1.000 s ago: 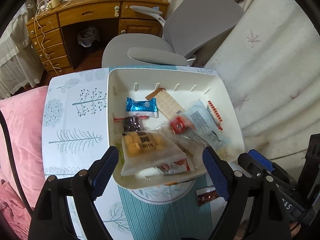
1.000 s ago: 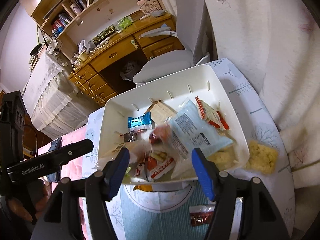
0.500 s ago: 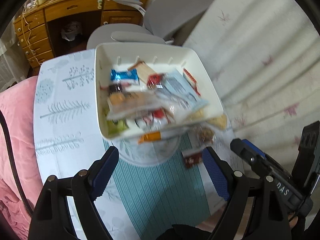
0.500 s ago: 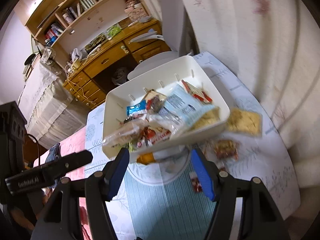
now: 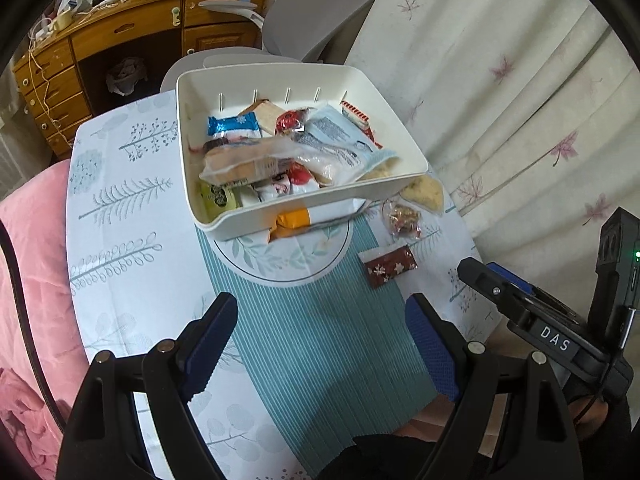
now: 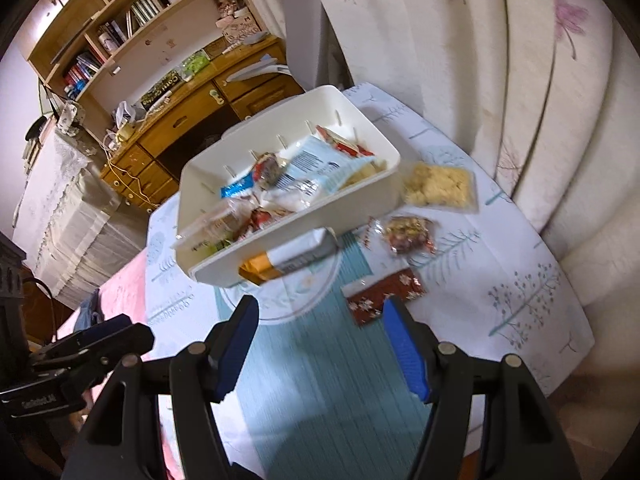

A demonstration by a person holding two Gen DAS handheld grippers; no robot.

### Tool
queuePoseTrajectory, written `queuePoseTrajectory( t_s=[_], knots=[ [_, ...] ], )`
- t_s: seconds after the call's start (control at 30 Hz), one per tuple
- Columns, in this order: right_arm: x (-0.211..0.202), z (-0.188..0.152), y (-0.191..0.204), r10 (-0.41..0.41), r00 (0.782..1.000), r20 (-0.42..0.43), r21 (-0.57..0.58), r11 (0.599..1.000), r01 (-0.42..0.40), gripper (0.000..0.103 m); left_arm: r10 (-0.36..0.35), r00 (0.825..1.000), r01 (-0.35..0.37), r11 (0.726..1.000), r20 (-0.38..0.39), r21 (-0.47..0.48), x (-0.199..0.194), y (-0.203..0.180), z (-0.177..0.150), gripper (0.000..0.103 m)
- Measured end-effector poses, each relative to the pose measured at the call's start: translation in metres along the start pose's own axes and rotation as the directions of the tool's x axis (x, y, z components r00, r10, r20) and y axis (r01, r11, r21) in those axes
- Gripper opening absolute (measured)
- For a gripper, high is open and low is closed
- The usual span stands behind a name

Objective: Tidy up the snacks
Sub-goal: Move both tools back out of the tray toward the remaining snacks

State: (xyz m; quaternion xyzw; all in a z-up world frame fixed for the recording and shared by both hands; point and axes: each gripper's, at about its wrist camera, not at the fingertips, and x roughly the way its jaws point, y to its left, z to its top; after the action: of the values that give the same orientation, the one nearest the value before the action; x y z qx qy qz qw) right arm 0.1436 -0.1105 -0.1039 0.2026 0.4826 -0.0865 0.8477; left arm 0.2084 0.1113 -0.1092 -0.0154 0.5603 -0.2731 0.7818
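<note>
A white bin [image 5: 400,152] [image 6: 344,196] full of several snack packets stands at the far side of the small table. On the cloth beside it lie an orange-ended packet [image 5: 294,220] [image 6: 288,262] partly under the bin's near edge, a clear nut packet [image 5: 402,218] [image 6: 408,232], a dark red snowflake packet [image 5: 388,266] [image 6: 384,292] and a pale cracker packet [image 5: 424,194] [image 6: 438,188]. My left gripper [image 5: 320,336] is open and empty, above the teal mat [image 5: 312,344]. My right gripper [image 6: 320,348] is open and empty, near the red packet.
The table [image 5: 120,232] has a white tree-print cloth. A curtain [image 5: 520,80] hangs at the right. A grey chair [image 5: 320,4] and a wooden desk [image 5: 120,36] stand behind. Pink bedding [image 5: 28,280] lies at the left.
Both grippers have pulled back and away from the bin, towards the near edge of the table. Loose packets beside the bin have come into view.
</note>
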Motion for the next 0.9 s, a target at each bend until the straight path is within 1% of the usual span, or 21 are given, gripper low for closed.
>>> queuePoseTrajectory(
  t_s=[0.13, 0.27, 0.37, 0.47, 0.57, 0.63, 0.77, 0.9],
  knots=[
    [0.001, -0.004, -0.011, -0.025, 1.0, 0.004, -0.064, 0.998, 0.026, 0.065, 0.028, 1.0, -0.027, 0.999, 0.015, -0.017, 0.006, -0.01, -0.005, 0.085],
    [0.005, -0.001, -0.025, -0.023, 1.0, -0.004, -0.131, 0.991, 0.022, 0.065, 0.06, 0.998, -0.059, 0.997, 0.023, -0.05, 0.014, -0.022, -0.006, 0.085],
    [0.006, 0.005, -0.035, -0.016, 1.0, -0.003, -0.188, 0.982, 0.015, 0.065, 0.087, 0.996, -0.085, 0.994, 0.017, -0.073, 0.023, -0.034, -0.005, 0.085],
    [0.008, 0.012, -0.043, -0.011, 1.0, 0.0, -0.266, 0.964, 0.01, 0.065, 0.112, 0.994, -0.11, 0.989, 0.012, -0.096, 0.032, -0.047, -0.004, 0.085],
    [0.01, 0.02, -0.049, 0.0, 1.0, 0.007, -0.352, 0.936, 0.002, 0.065, 0.135, 0.991, -0.132, 0.985, 0.012, -0.111, 0.041, -0.06, -0.004, 0.085],
    [0.014, 0.024, -0.054, 0.01, 1.0, 0.009, -0.421, 0.907, -0.005, 0.065, 0.149, 0.989, -0.147, 0.982, 0.009, -0.121, 0.048, -0.068, -0.003, 0.085],
    [0.02, 0.033, -0.061, 0.035, 0.999, 0.003, -0.518, 0.855, -0.028, 0.065, 0.164, 0.986, -0.16, 0.975, 0.01, -0.151, 0.065, -0.082, -0.004, 0.085],
    [0.029, 0.037, -0.067, 0.06, 0.998, 0.003, -0.629, 0.776, -0.044, 0.065, 0.166, 0.986, -0.164, 0.965, -0.006, -0.205, 0.087, -0.09, -0.006, 0.085]
  ],
)
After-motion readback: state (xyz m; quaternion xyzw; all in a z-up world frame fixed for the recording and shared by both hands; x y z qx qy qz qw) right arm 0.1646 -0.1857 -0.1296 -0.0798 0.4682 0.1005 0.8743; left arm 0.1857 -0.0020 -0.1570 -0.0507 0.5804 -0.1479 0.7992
